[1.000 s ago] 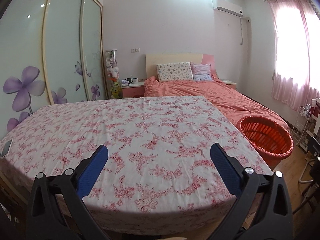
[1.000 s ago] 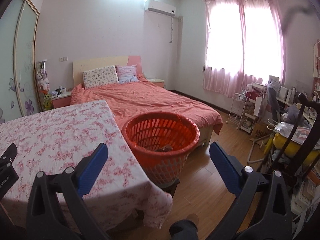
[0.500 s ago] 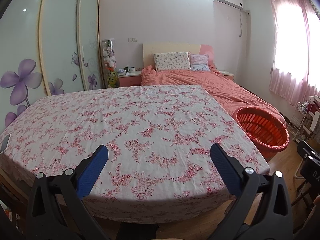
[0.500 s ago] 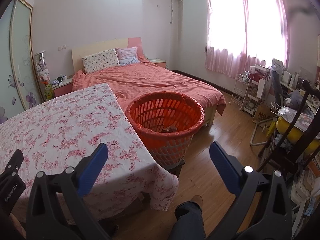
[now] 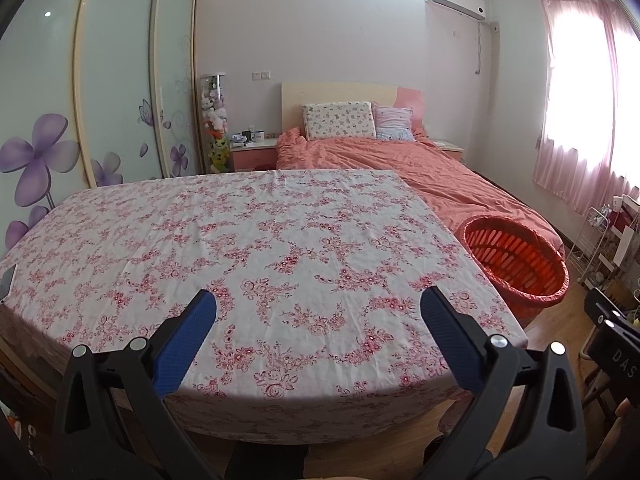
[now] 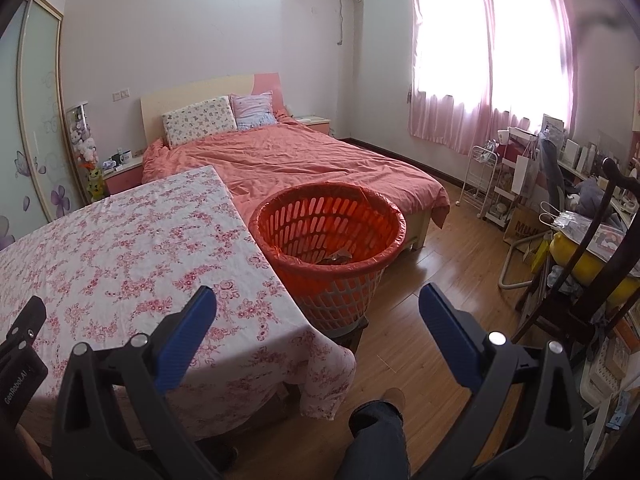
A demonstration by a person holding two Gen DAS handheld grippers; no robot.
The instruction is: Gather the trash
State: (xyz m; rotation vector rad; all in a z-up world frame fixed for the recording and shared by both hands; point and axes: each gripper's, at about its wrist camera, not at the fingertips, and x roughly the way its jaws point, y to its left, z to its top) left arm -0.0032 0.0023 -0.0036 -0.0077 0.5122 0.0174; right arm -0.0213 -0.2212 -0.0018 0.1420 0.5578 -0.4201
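An orange plastic basket (image 6: pixel 328 236) lined with a bag stands on the floor at the table's right end; a crumpled piece of trash (image 6: pixel 340 257) lies inside it. The basket also shows in the left wrist view (image 5: pixel 516 264). My left gripper (image 5: pixel 318 308) is open and empty above the near edge of the table with the floral cloth (image 5: pixel 248 240). My right gripper (image 6: pixel 318 306) is open and empty, held near the table's front right corner, short of the basket. No trash shows on the cloth.
A bed (image 6: pixel 304 160) with an orange cover lies behind the table. A wire cart (image 6: pixel 480 180), a dark chair (image 6: pixel 592 272) and a cluttered desk stand at the right. A phone edge (image 5: pixel 7 280) lies at the table's left edge. My knee (image 6: pixel 376 420) shows below.
Both grippers have pulled back and risen from the table, so more of the near edge and floor shows. Both stayed open and empty.
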